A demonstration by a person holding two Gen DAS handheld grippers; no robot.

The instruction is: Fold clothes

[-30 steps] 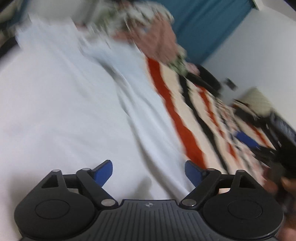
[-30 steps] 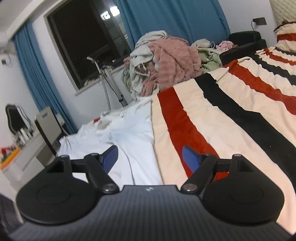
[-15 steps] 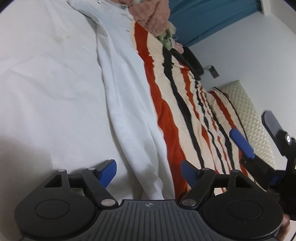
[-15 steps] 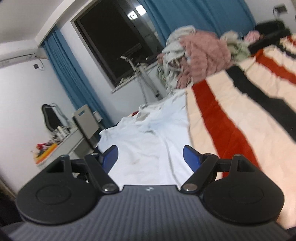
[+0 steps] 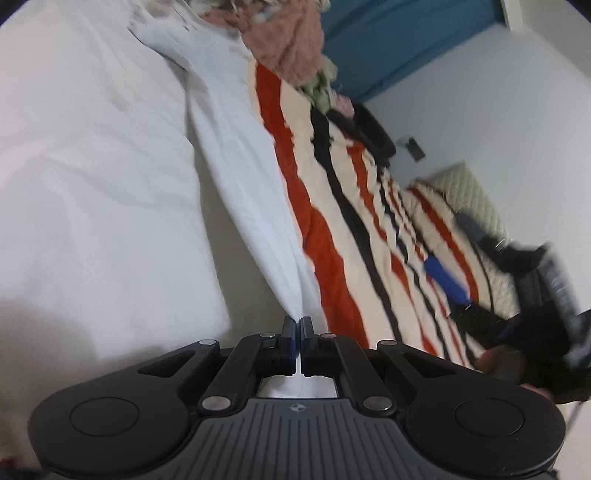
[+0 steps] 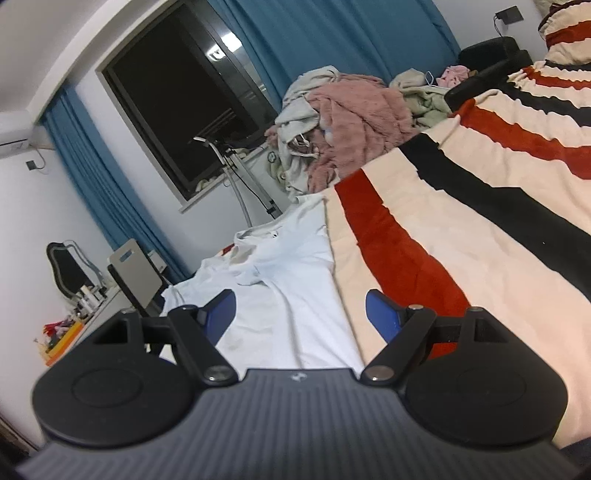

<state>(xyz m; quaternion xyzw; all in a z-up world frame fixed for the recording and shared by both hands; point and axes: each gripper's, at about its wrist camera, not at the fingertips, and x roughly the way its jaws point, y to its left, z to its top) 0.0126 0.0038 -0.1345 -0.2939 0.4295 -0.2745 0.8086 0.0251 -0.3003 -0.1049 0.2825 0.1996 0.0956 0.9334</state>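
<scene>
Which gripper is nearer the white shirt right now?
Left. The left gripper is shut on the white shirt's edge; the right gripper hovers open above it, not touching.

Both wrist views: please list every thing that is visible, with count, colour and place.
garment: one, white, flat on the bed's near edge, its corner pinched.
blanket: one, cream with red and black stripes, covering the bed.
clothes pile: one, pink, grey and green, at the bed's far end.
curtains: blue, beside a dark window.
chair: one, grey, by the wall.
left gripper: black, jaws shut on the garment.
right gripper: black, blue pads, jaws open above the garment.
</scene>
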